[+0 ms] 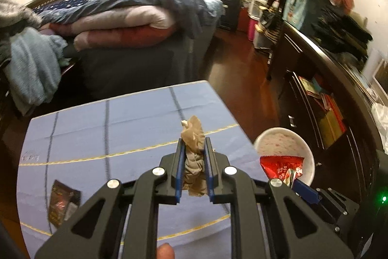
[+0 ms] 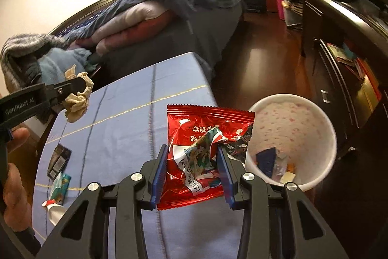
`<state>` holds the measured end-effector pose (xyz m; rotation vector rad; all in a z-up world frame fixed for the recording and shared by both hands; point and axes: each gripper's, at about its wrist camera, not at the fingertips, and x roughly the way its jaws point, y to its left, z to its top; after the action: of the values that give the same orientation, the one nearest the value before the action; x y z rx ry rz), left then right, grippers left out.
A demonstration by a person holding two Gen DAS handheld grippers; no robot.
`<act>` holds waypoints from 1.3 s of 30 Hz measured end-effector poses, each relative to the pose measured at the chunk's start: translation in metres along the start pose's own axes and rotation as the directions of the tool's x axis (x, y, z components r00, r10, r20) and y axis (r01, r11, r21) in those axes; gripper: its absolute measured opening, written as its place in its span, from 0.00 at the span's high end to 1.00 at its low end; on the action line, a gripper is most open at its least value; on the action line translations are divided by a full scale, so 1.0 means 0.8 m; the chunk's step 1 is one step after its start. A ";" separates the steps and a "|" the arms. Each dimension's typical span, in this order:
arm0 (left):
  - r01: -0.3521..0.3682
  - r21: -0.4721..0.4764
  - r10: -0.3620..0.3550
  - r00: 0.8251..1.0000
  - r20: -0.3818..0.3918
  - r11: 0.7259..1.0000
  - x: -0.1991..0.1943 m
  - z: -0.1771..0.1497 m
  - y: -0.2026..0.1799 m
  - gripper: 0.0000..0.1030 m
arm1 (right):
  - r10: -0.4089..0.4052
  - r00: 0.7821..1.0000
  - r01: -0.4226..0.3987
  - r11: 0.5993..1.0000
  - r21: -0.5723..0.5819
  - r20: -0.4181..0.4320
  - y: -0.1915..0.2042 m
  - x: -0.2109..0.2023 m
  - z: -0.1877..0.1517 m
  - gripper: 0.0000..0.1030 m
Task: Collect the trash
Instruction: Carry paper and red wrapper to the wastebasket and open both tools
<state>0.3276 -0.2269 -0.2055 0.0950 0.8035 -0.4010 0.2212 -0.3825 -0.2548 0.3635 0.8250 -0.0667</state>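
Note:
My left gripper is shut on a crumpled brown tissue and holds it above the blue tablecloth. It shows at the left of the right wrist view with the tissue. My right gripper is shut on a red snack wrapper, held beside the white trash bin, which holds several scraps. The bin and wrapper also show in the left wrist view. A dark wrapper and a teal wrapper lie on the cloth.
A bed piled with quilts stands beyond the table. A dark dresser with clothes on top runs along the right. The wooden floor lies between them. A white scrap lies by the teal wrapper.

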 end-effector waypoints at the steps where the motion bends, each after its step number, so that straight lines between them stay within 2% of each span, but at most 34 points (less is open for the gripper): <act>1: 0.008 0.013 -0.008 1.000 -0.003 1.000 0.003 0.000 -0.010 0.83 | -0.006 1.000 0.006 1.000 0.008 0.003 -0.006 -0.002 0.000 0.61; 11: 0.103 0.112 -0.099 0.994 -0.043 0.988 0.045 0.001 -0.097 0.83 | -0.089 0.996 0.086 0.990 0.112 0.026 -0.085 -0.011 0.007 0.61; 20: 0.159 0.176 -0.147 0.986 -0.077 0.971 0.085 0.004 -0.155 0.83 | -0.159 0.987 0.150 0.971 0.186 0.036 -0.145 -0.013 0.011 0.61; 29: 0.223 0.196 -0.195 0.969 -0.153 0.955 0.138 0.000 -0.197 0.83 | -0.220 0.975 0.211 0.950 0.230 0.012 -0.190 0.000 0.008 0.61; 39: 0.259 0.207 -0.208 0.949 -0.238 0.943 0.198 -0.012 -0.228 0.83 | -0.251 0.967 0.254 0.928 0.271 -0.044 -0.226 0.034 0.000 0.61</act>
<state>0.3499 -0.4420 -0.3137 0.2701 0.9811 -0.7225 0.2042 -0.5497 -0.3271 0.5179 0.8695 -0.4248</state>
